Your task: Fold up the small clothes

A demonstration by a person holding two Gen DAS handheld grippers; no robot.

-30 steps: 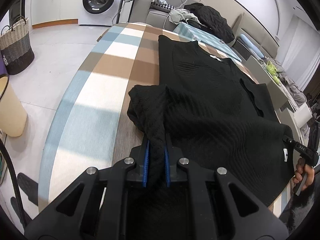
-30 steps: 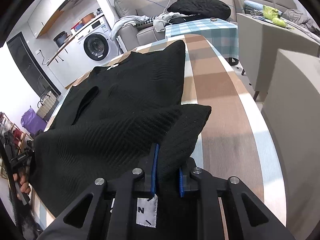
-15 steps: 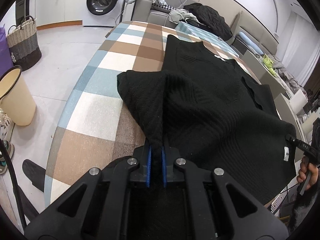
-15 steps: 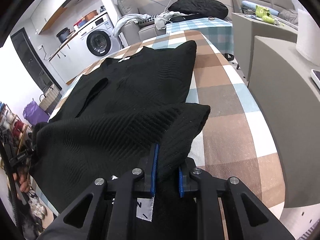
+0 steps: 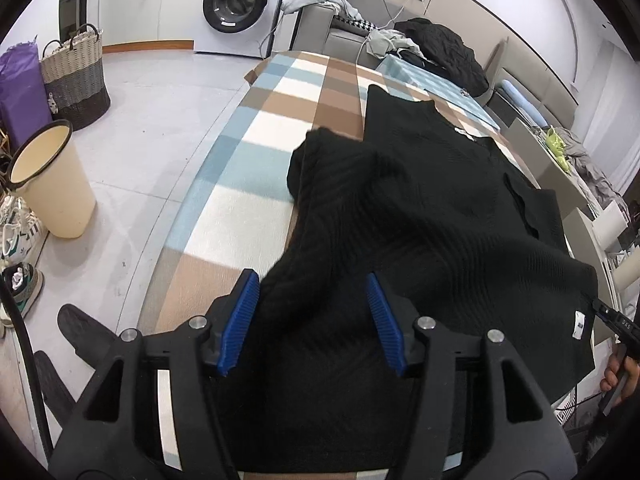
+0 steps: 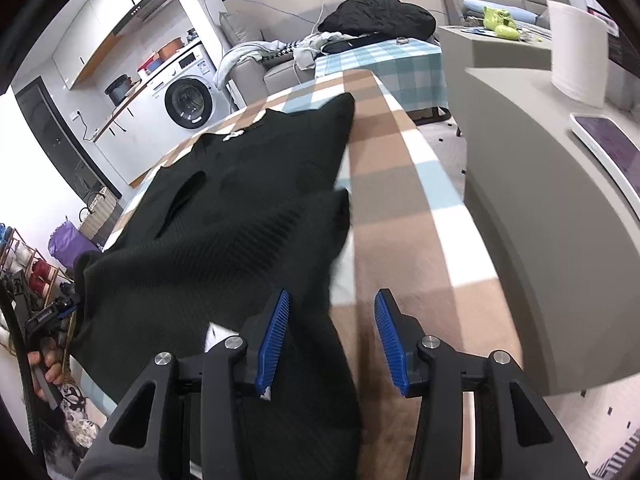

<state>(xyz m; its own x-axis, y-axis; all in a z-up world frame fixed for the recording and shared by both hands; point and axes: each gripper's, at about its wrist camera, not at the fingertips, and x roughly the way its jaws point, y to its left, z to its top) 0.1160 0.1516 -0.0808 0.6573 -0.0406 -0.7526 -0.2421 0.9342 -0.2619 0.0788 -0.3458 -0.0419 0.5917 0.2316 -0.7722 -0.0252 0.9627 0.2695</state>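
1. The checked tablecloth in brown, blue and cream (image 5: 248,184) covers the long table and carries the work. The black ribbed knit garment (image 5: 420,208) lies along it, its far end flat and its near end doubled over in a loose, rumpled fold.

2. Step in hand, as I judge it: the bottom edge has been brought up over the body and let go. The left gripper (image 5: 312,320) has its blue-padded jaws spread wide, with knit lying slack between them but not pinched. The right gripper (image 6: 330,340) is likewise spread, the garment's near right edge beside its left pad and bare cloth under the rest of the gap.

3. The next move likely calls for drawing both grippers clear, then smoothing or re-taking the bunched corner (image 5: 320,148) at the left, which sits humped, not flat.

4. Around: a grey sofa (image 6: 280,68) heaped with clothes stands beyond the far end, a white washing machine (image 5: 236,4) at the far wall, and a grey cabinet (image 6: 532,184) close on the table's right.

5. On the floor to the left are a cream plastic bin (image 5: 52,180) and a woven basket (image 5: 76,76), well apart from the table.

6. Nothing on the tablecloth blocks the fold; the loose knit draped near the pads could snag on withdrawal.
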